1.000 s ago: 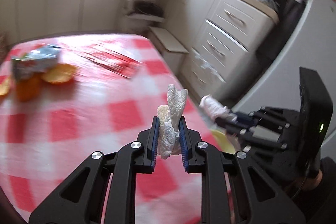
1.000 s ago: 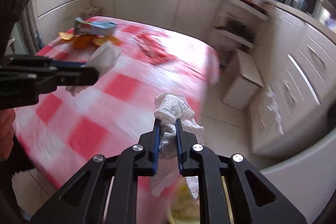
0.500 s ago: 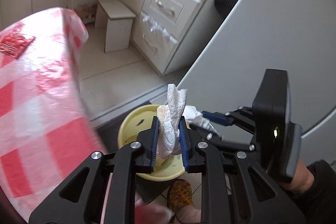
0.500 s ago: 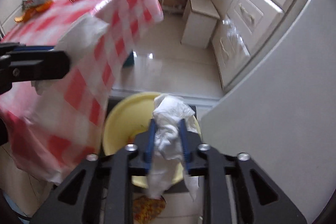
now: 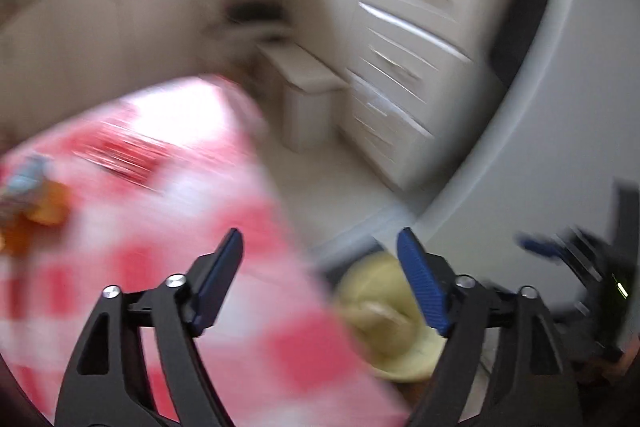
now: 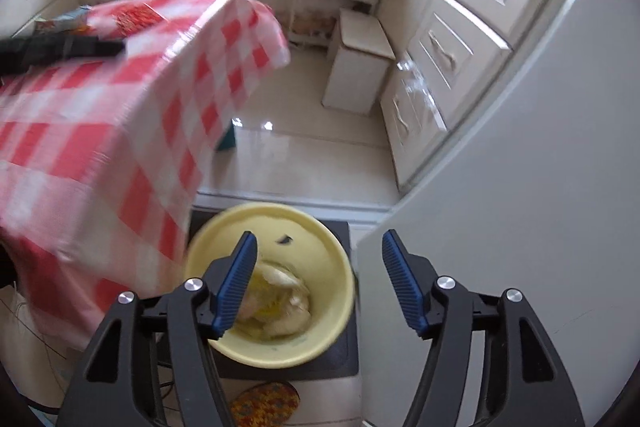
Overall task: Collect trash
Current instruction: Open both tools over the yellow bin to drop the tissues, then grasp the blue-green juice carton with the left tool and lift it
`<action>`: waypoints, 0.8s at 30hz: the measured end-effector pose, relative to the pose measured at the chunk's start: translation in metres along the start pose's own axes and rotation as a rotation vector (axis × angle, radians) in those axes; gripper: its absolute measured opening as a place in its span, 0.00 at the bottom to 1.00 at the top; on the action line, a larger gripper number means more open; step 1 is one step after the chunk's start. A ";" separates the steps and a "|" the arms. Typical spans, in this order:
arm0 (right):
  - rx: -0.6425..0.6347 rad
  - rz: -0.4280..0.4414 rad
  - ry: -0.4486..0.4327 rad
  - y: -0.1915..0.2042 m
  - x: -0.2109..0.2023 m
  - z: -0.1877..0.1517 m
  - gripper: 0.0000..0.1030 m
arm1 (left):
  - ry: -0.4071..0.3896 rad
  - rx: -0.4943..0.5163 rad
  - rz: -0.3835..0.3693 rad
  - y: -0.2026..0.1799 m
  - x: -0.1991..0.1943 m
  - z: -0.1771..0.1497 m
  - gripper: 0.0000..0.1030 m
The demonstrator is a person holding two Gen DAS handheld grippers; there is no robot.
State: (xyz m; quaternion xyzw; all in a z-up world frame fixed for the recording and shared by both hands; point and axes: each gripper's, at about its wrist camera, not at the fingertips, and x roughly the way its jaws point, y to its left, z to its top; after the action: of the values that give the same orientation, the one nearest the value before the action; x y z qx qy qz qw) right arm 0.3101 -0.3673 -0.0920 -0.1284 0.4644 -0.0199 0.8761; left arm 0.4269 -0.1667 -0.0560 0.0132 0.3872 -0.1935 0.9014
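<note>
Below the right hand-held gripper [image 6: 316, 245] sat a yellow bin [image 6: 332, 247] on the floor beside the tabletop [image 6: 80, 99], and crumpled tissue [image 6: 280, 297] lay in its bottom. That gripper's jaws had just been opening and stood spread with nothing between them. The left hand-held gripper [image 5: 320, 247] was likewise spread and empty, its jaws also just opened, over the edge of the checked cloth.

What trash remained looked light and easy to crush: a red wrapper [image 6: 136, 15] lying flat on the cloth, probably thin and slippery (best pinched at a raised edge or corner rather than pressed from above), and a blue packet [image 5: 26, 179] beside orange peel [image 5: 48, 209], the peel likely soft and a little slick, so a grip across its curled rim seemed safest.

The right wrist view alone showed the inside of the bin, sharply, and the left gripper as a dark bar over the tabletop. The left wrist view, heavily blurred, showed the peel, which the other view did not make out, and only a smeared edge of the bin, with the right gripper at its far right.
</note>
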 end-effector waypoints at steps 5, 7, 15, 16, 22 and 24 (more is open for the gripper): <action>-0.056 0.069 -0.069 0.032 -0.019 0.016 0.64 | -0.077 -0.162 0.339 0.162 -0.016 0.049 0.83; -0.089 0.089 -0.081 0.046 -0.019 0.021 0.65 | -0.062 -0.213 0.437 0.221 -0.011 0.066 0.85; -0.175 0.134 -0.040 0.087 0.000 0.031 0.65 | 0.184 -0.534 0.342 0.373 0.059 0.072 0.85; -0.187 0.136 -0.041 0.091 0.001 0.034 0.65 | 0.212 -0.520 0.325 0.370 0.066 0.064 0.86; -0.208 0.162 -0.073 0.104 -0.006 0.046 0.65 | 0.288 -0.415 0.222 0.330 0.072 0.049 0.86; -0.214 0.173 -0.092 0.108 -0.012 0.048 0.65 | 0.303 -0.392 0.198 0.317 0.068 0.040 0.86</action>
State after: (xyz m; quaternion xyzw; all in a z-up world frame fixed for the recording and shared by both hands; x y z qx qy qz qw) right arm 0.3337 -0.2515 -0.0832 -0.1816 0.4326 0.1110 0.8761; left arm 0.6114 0.0966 -0.1157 -0.0948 0.5446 -0.0216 0.8330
